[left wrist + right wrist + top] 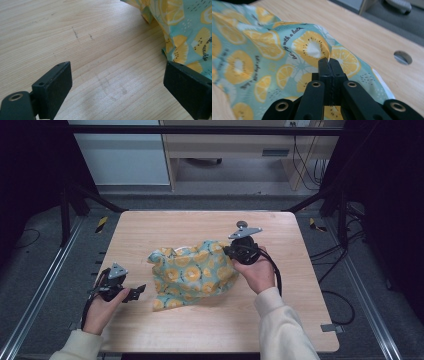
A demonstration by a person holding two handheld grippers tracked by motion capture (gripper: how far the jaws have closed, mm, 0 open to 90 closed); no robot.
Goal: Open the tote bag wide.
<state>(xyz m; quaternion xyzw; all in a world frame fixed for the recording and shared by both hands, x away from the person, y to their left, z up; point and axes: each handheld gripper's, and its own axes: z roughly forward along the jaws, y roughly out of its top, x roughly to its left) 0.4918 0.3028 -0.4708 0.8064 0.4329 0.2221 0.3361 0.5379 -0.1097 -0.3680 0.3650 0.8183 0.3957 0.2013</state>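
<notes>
A crumpled teal cloth (192, 272) printed with yellow lemon slices lies bunched in the middle of the wooden table (280, 320). My right gripper (229, 252) sits at the cloth's right edge. In the right gripper view, my right gripper (328, 61) is shut on a raised fold of the cloth (262, 57). My left gripper (139, 291) rests near the table's left front, a little left of the cloth's lower corner. Its jaws stand wide apart in the left gripper view, where my left gripper (117, 82) has bare wood between them and the cloth (190, 30) lies beyond the right jaw.
A round hole (403, 57) is cut in the tabletop to the right of the cloth. Black frame posts (65, 215) and metal rails flank the table. Cables (335, 300) lie on the floor at the right. Bare wood runs along the front and far edges.
</notes>
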